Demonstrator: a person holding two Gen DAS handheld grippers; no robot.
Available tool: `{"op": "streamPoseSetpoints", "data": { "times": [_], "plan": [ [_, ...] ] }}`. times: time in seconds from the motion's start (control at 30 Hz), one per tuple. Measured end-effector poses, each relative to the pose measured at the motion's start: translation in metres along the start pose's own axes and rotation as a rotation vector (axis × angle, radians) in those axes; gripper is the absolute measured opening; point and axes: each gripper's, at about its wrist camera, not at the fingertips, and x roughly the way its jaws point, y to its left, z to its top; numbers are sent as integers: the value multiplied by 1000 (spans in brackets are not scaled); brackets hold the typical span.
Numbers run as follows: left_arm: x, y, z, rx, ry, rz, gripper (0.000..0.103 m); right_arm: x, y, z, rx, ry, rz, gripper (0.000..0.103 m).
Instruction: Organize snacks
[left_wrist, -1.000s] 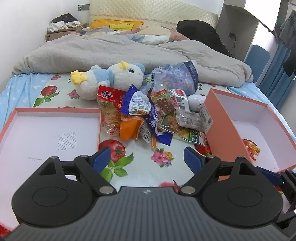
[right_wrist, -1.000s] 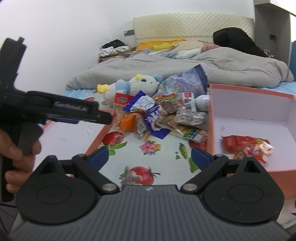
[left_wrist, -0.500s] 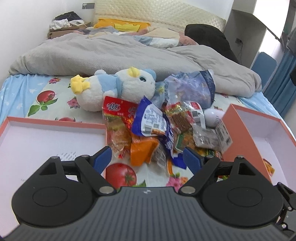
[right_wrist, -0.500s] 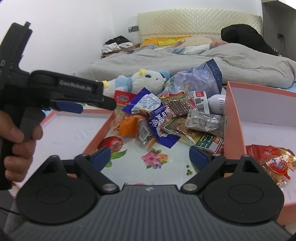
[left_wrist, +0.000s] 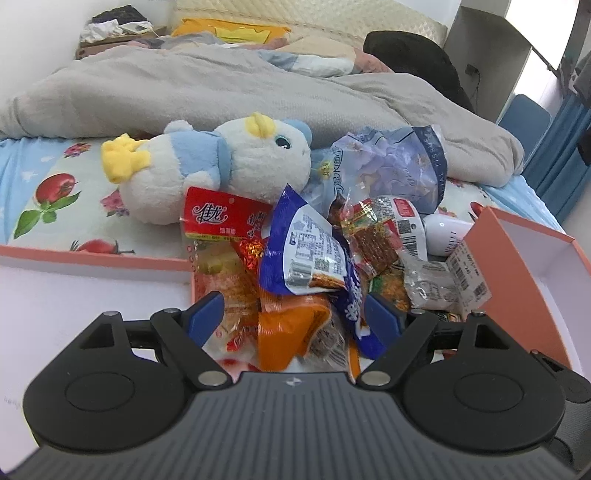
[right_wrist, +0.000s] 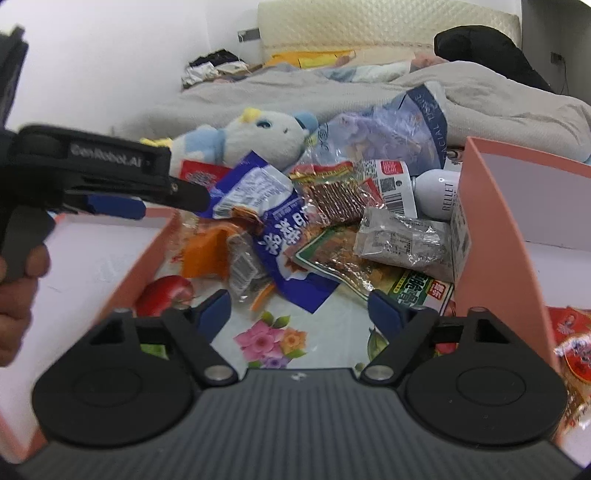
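Risk: the snack pile is a loose overlap of slick wrappers, so a pinch on the orange packet may drag its neighbours or slip off. The two tools work close together at the pile and could knock each other.

Left hand-held gripper: jaws apart, nothing clamped, orange packet just ahead between the tips. Right hand-held gripper: jaws apart but have just been closing, only the bed sheet between them.

Pile lies on the bed just in front of the plush toy, between two pink boxes; right box already holds one red packet. Wrappers crinkled, glossy, mixed colours.
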Motion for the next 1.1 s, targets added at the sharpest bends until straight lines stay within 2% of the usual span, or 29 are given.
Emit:
{"op": "streamPoseSetpoints", "data": {
  "times": [0.13,0.27,0.37,0.43,0.5,0.57,0.6,0.7,0.8,0.93,1.0,1.07,1.1],
  "plan": [
    [15,3,8,10,-5,-18,85,26,5,0,-97,51,-142,69],
    [33,5,13,10,2,-43,82,44,6,-6,-197,60,-266,68],
    [44,9,18,-32,25,-109,77,51,8,-8,-236,54,-292,65],
    [48,9,20,-39,26,-121,77,57,14,-5,-285,44,-333,64],
    [51,6,23,-22,28,-123,77,63,17,-2,-306,40,-344,59],
    [52,4,26,-15,21,-138,77,69,18,1,-320,39,-356,49],
    [53,3,28,-10,19,-145,77,71,19,1,-328,35,-361,48],
    [60,1,31,-14,23,-151,77,78,26,1,-381,15,-390,48],
    [72,-4,34,0,25,-107,77,83,32,-1,-430,-6,-417,48],
    [87,-10,36,12,33,-113,77,88,41,-4,-501,-28,-447,37],
    [91,-13,35,30,32,-93,73,88,44,-6,-524,-37,-450,29],
    [92,-15,34,37,37,-82,55,87,46,-7,-537,-50,-457,20],
    [92,-15,34,31,42,-90,51,86,47,-6,-543,-55,-459,19]
  ]
}}
